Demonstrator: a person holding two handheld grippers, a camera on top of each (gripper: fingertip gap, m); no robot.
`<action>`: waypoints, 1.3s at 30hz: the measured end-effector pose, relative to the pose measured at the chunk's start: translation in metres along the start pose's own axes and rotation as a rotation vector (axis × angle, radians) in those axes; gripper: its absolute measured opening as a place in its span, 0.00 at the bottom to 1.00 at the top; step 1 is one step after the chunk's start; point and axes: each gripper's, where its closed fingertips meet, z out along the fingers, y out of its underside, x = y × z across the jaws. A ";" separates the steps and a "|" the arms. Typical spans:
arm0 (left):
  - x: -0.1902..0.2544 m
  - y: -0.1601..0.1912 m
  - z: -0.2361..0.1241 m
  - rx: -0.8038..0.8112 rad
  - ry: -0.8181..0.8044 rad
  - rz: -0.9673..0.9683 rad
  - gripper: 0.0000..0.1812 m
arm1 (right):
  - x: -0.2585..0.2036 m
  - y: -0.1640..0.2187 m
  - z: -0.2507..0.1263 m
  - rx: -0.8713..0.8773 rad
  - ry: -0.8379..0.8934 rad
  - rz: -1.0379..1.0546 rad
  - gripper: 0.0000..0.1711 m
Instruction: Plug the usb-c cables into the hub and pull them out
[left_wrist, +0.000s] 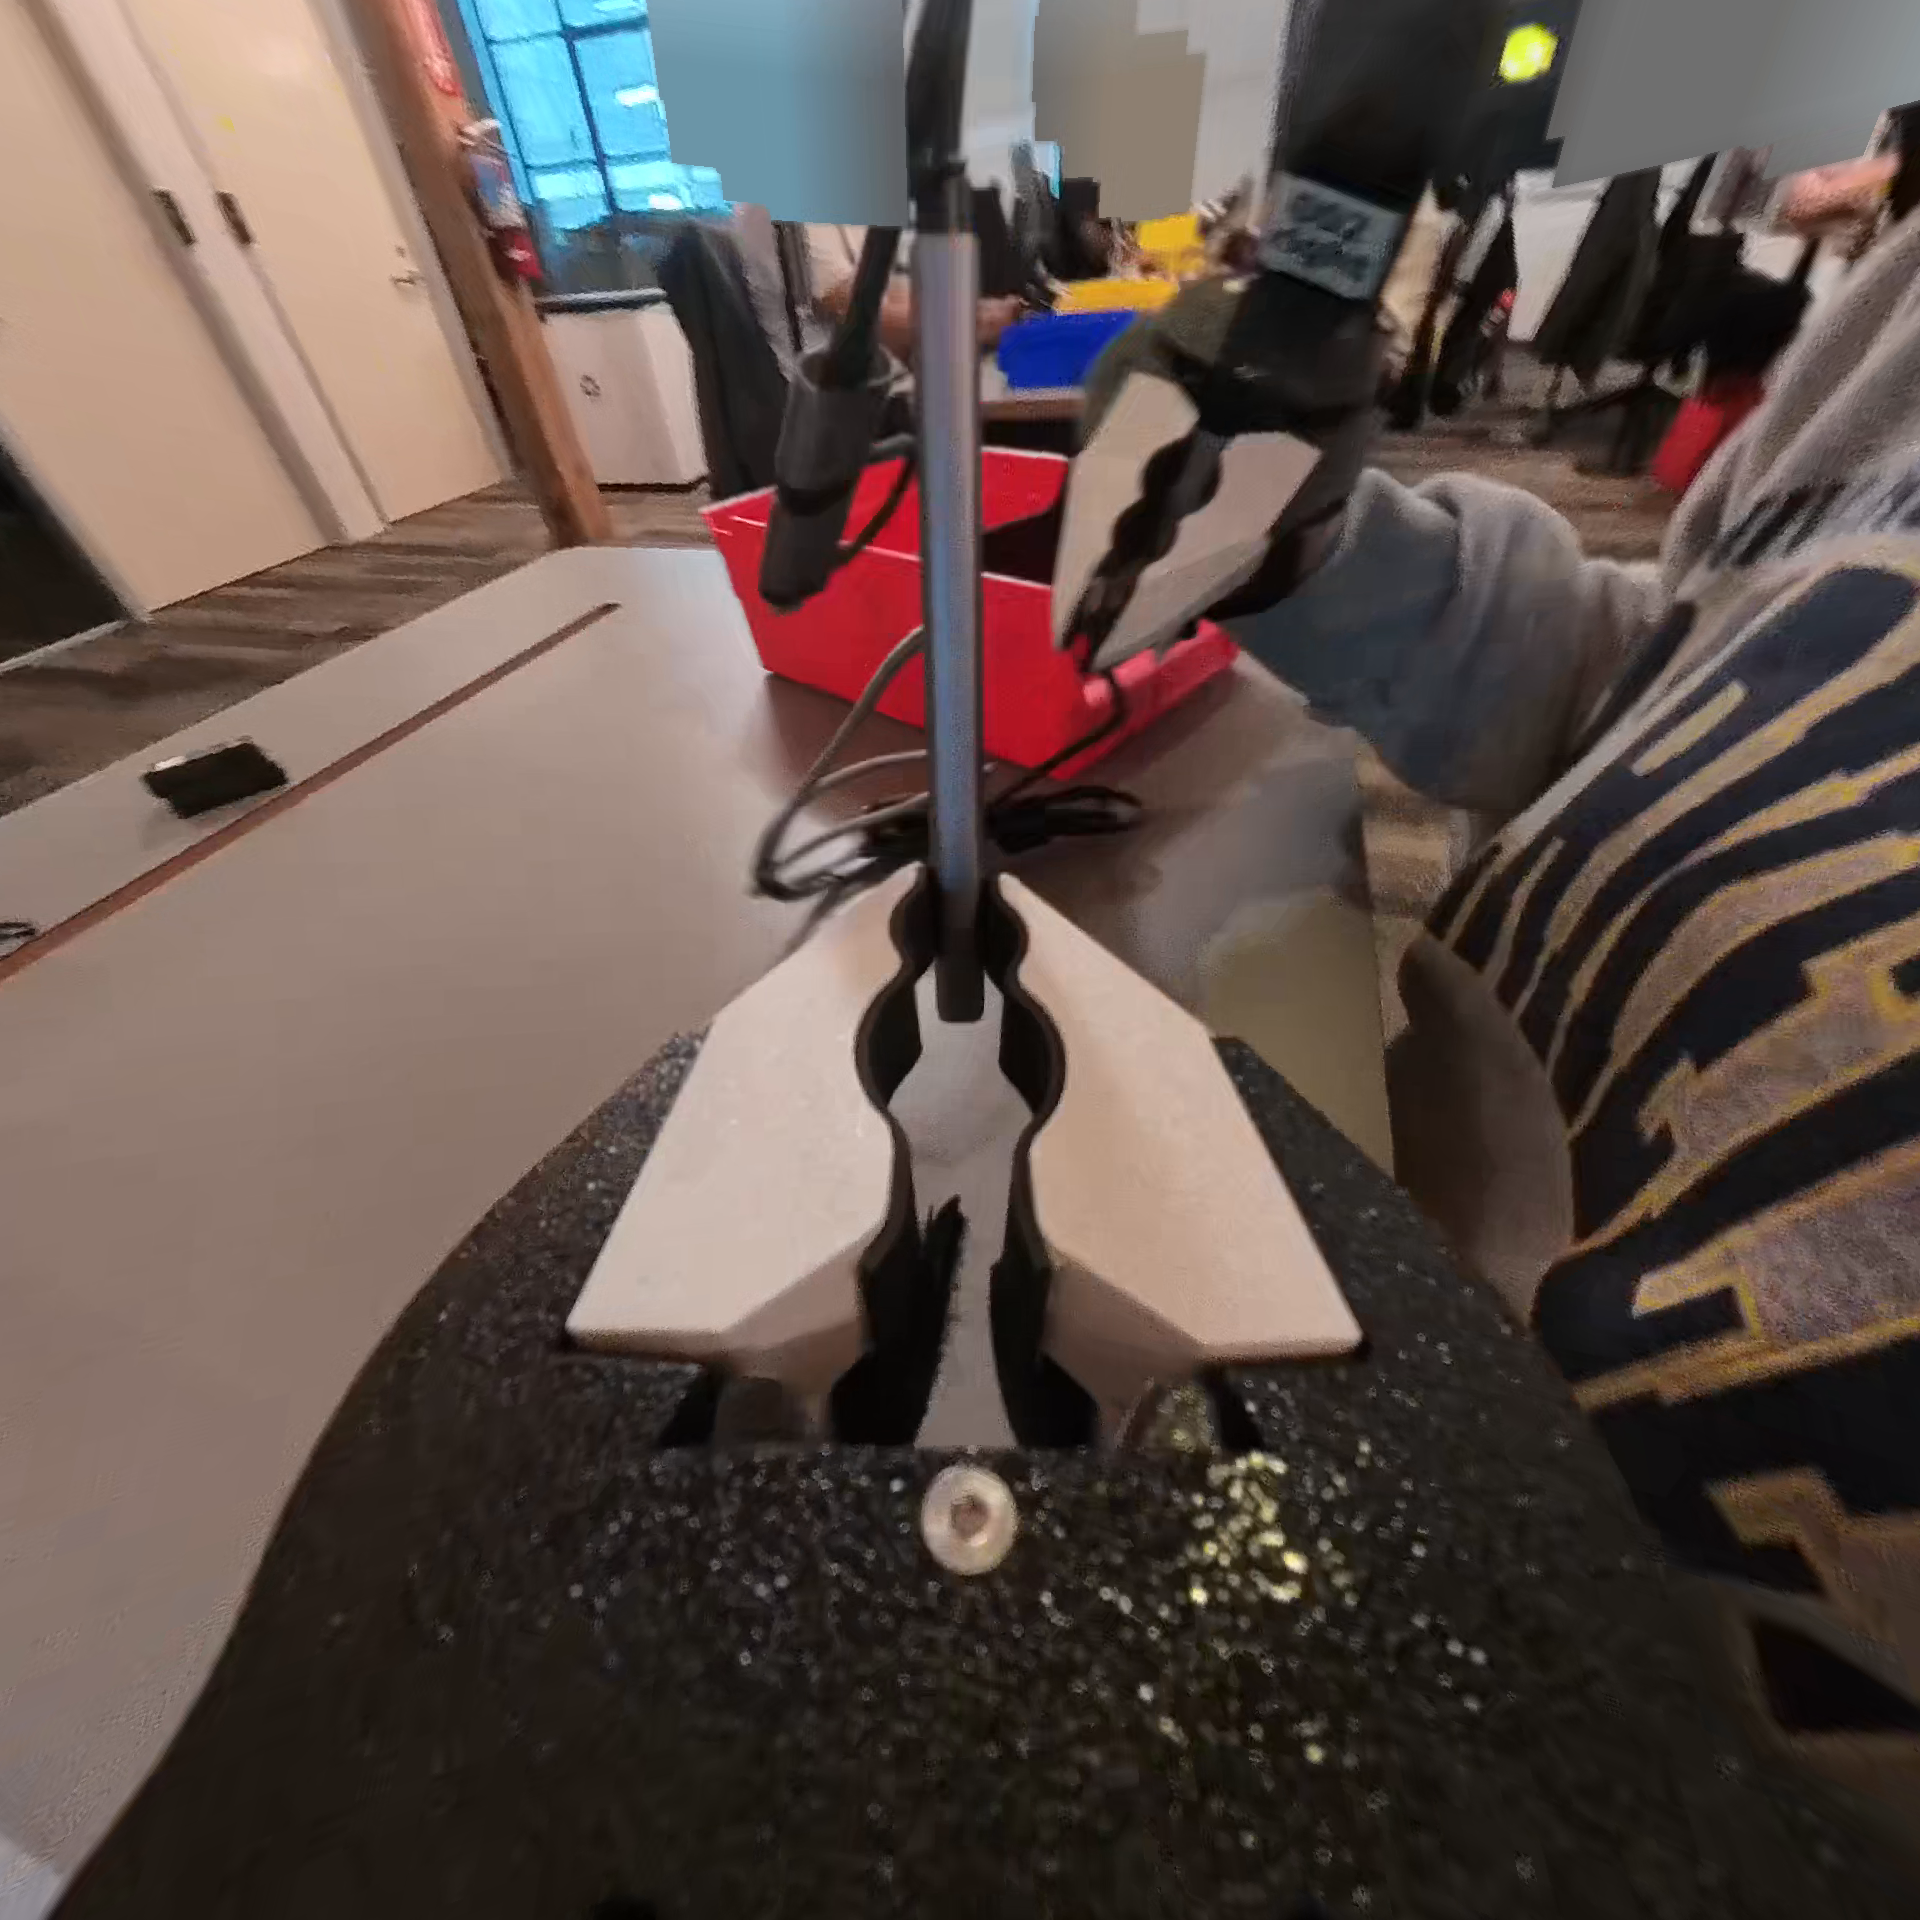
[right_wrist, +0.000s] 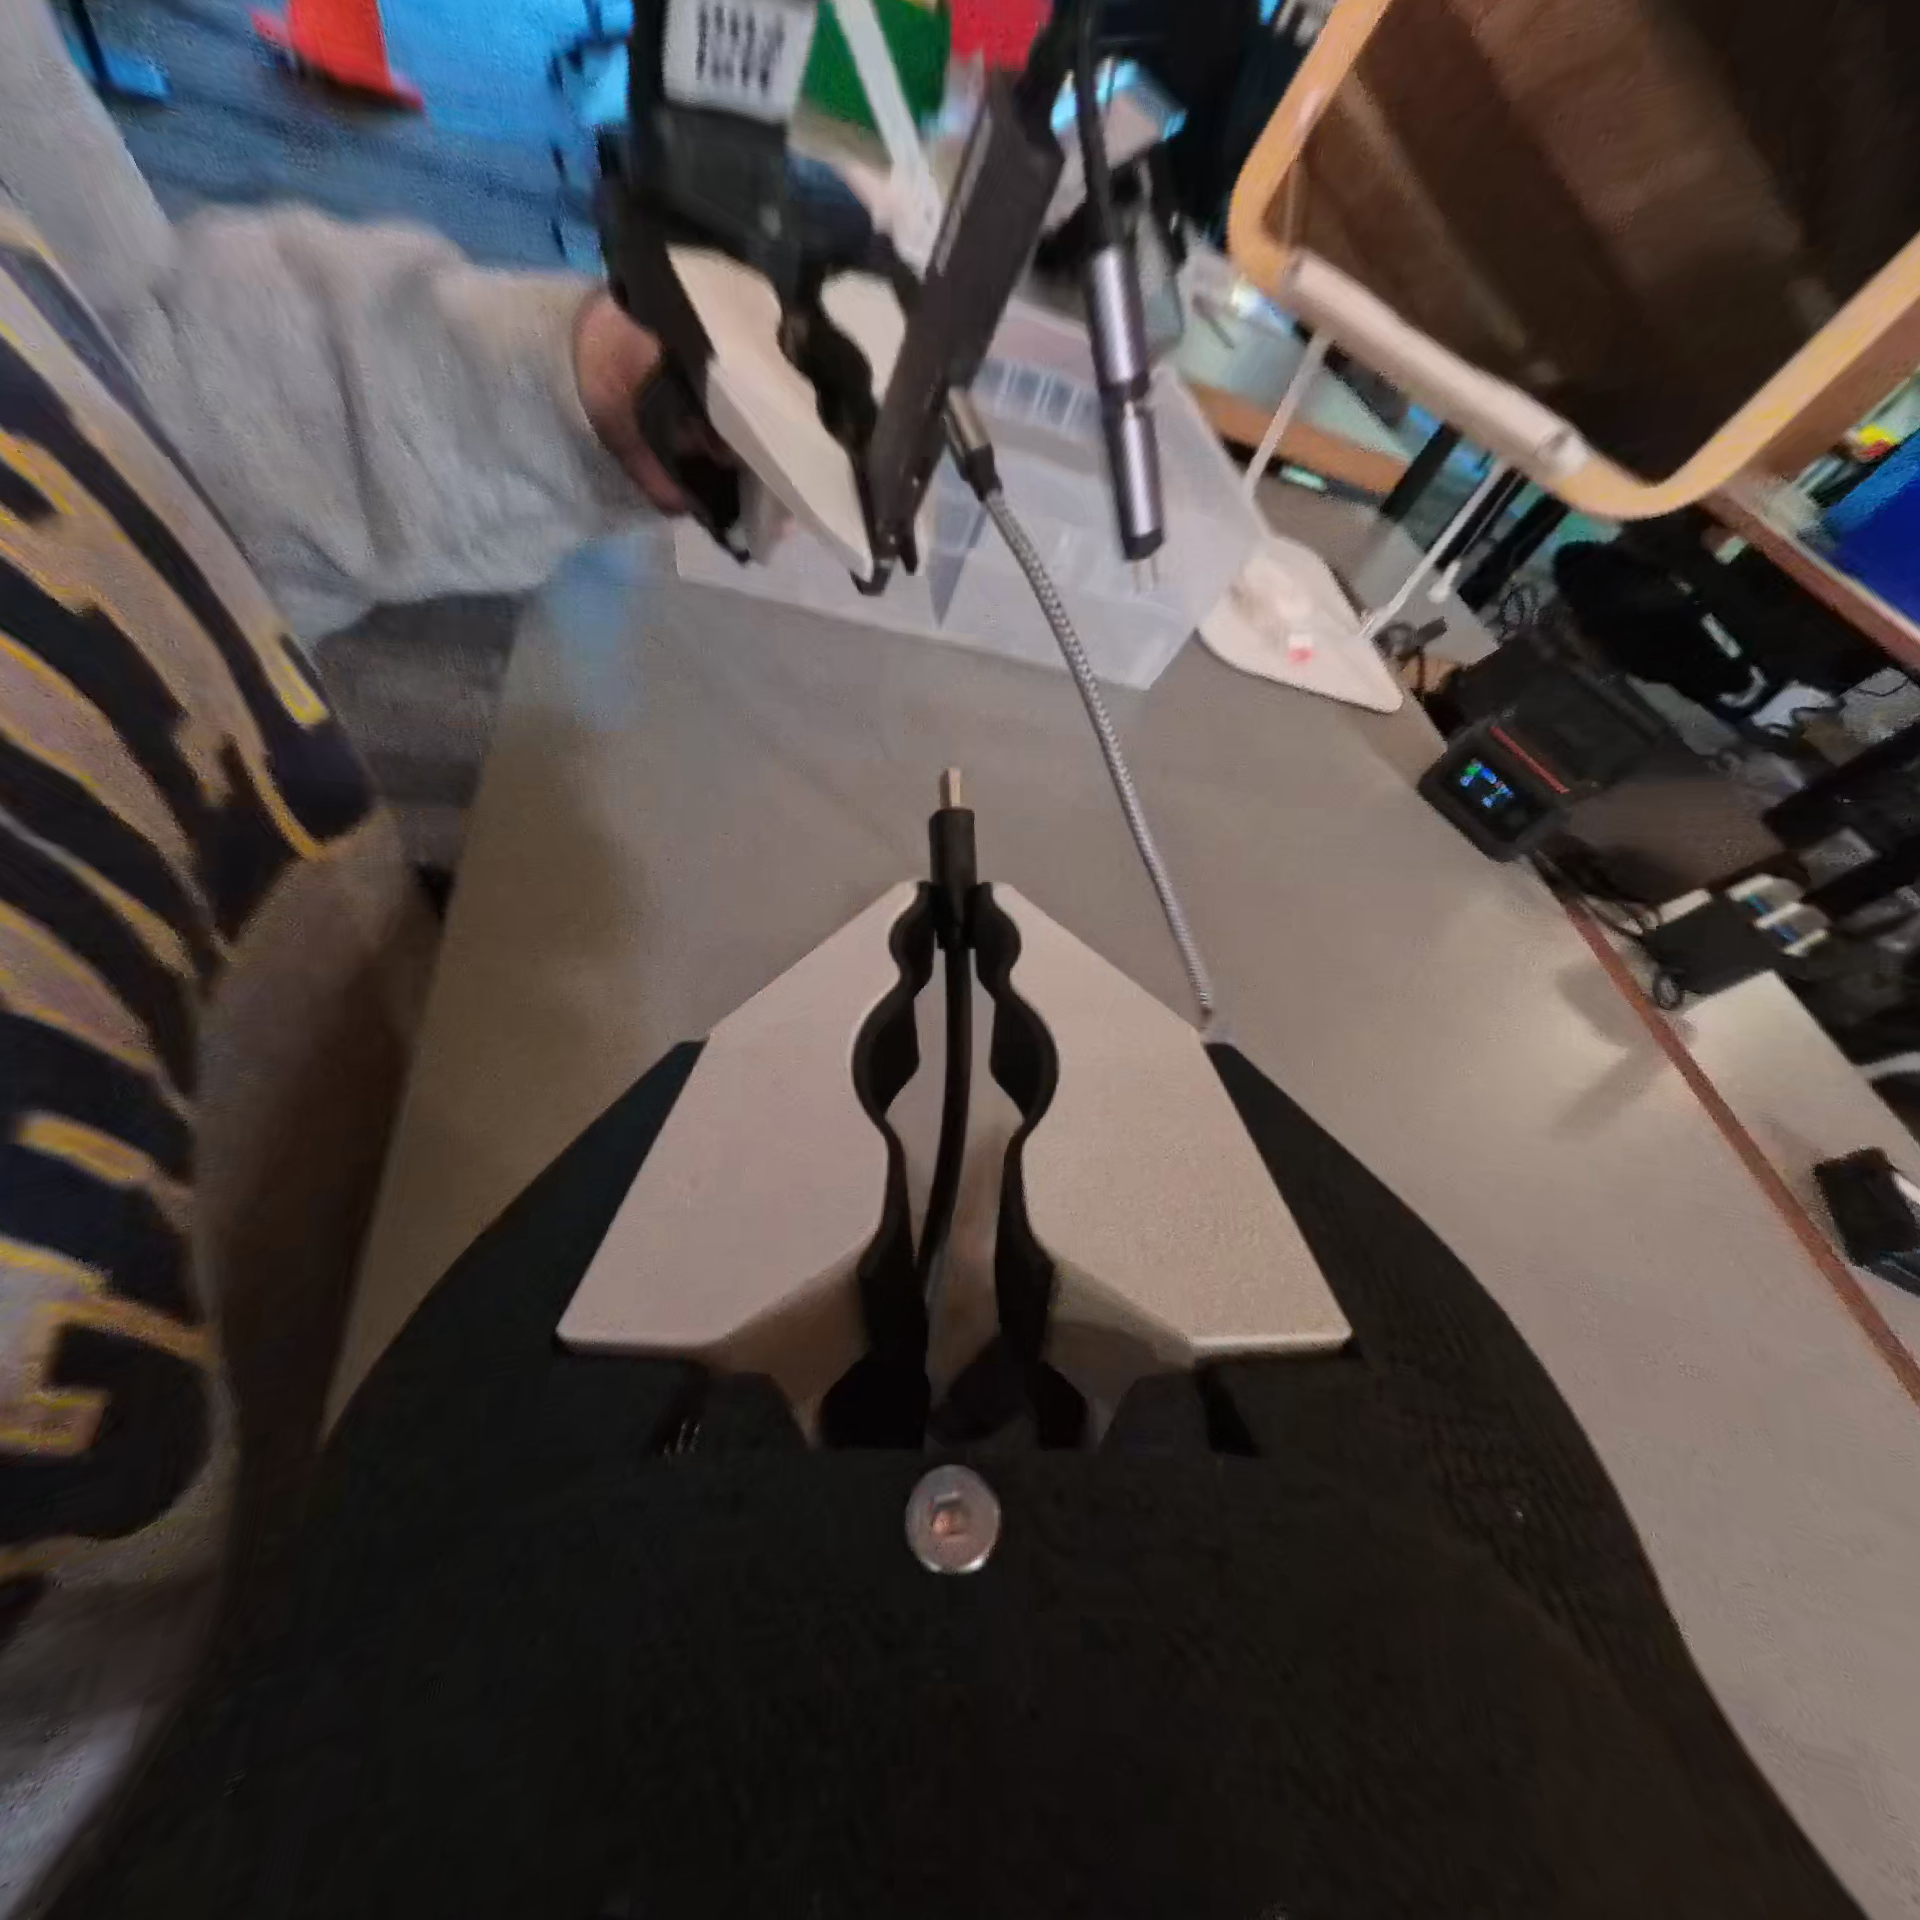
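My left gripper (left_wrist: 956, 914) is shut on the lower end of a slim grey hub (left_wrist: 948, 582) and holds it upright above the table. The hub's own lead, with a thick dark plug (left_wrist: 816, 488), hangs beside it. In the right wrist view the left gripper (right_wrist: 883, 566) holds the hub (right_wrist: 971, 281), and a braided grey cable (right_wrist: 1101, 748) is plugged into the hub's side and runs down to the table. My right gripper (right_wrist: 954, 904) is shut on a black USB-C cable plug (right_wrist: 951, 831), its metal tip pointing forward, well short of the hub. The right gripper (left_wrist: 1091, 644) also shows right of the hub.
A red bin (left_wrist: 894, 644) stands on the brown table behind the hub, with loose dark cables (left_wrist: 883, 821) in front of it. A clear plastic box (right_wrist: 1049, 561) sits behind the hub. A small black device (right_wrist: 1496, 795) and a wooden chair (right_wrist: 1558, 260) are at right. A person's sleeve (left_wrist: 1455, 644) is close by. My right fingertips sit around 11 cm from my left ones.
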 end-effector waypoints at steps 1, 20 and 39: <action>-0.002 -0.002 0.000 0.009 -0.027 -0.013 0.04 | 0.001 -0.010 -0.006 0.012 0.025 -0.018 0.04; -0.091 0.033 0.011 0.134 -0.484 -0.177 0.03 | 0.146 -0.091 -0.198 -0.065 0.703 -0.087 0.04; -0.032 -0.006 0.025 0.369 -0.063 -0.192 0.03 | 0.050 -0.035 -0.027 0.109 0.207 0.414 0.17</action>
